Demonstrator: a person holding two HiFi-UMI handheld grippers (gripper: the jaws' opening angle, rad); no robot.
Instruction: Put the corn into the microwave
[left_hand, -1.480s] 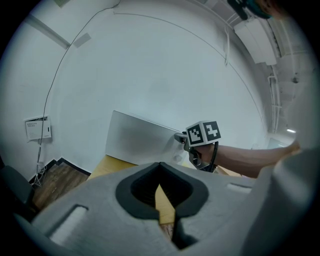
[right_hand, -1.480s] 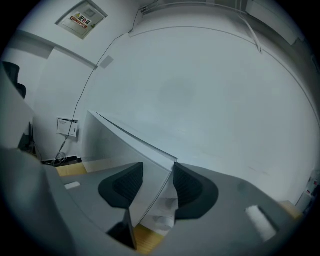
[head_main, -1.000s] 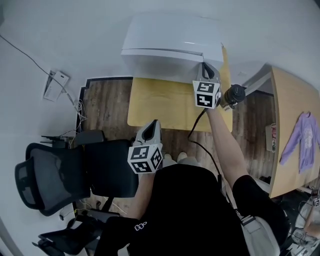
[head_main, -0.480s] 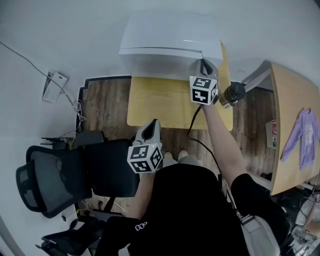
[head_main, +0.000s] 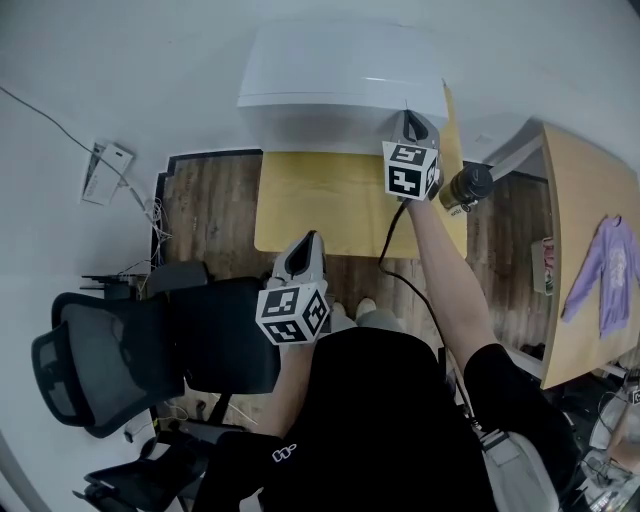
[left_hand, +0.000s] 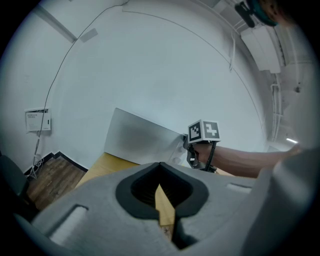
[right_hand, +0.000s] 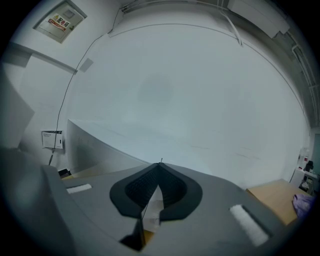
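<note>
The white microwave (head_main: 340, 80) stands at the back of a yellow wooden table (head_main: 320, 200), its door closed. My right gripper (head_main: 410, 120) is shut and empty, its tips at the microwave's front right corner. My left gripper (head_main: 303, 245) is also shut and empty, hanging over the table's near edge. From the left gripper view, its joined jaws (left_hand: 160, 167) point at the microwave (left_hand: 140, 137) and the right gripper (left_hand: 189, 146) beside it. The right gripper view shows shut jaws (right_hand: 160, 165) with the microwave's side (right_hand: 95, 145) to the left. No corn shows in any view.
A dark cylindrical vessel (head_main: 466, 187) sits at the table's right edge, by my right wrist. A black office chair (head_main: 110, 350) stands at the left. Another wooden table (head_main: 585, 250) with a purple garment (head_main: 605, 275) is at the right. Cables trail along the wall (head_main: 150, 210).
The right gripper has edged slightly closer to the microwave's front right corner. The left gripper has kept still.
</note>
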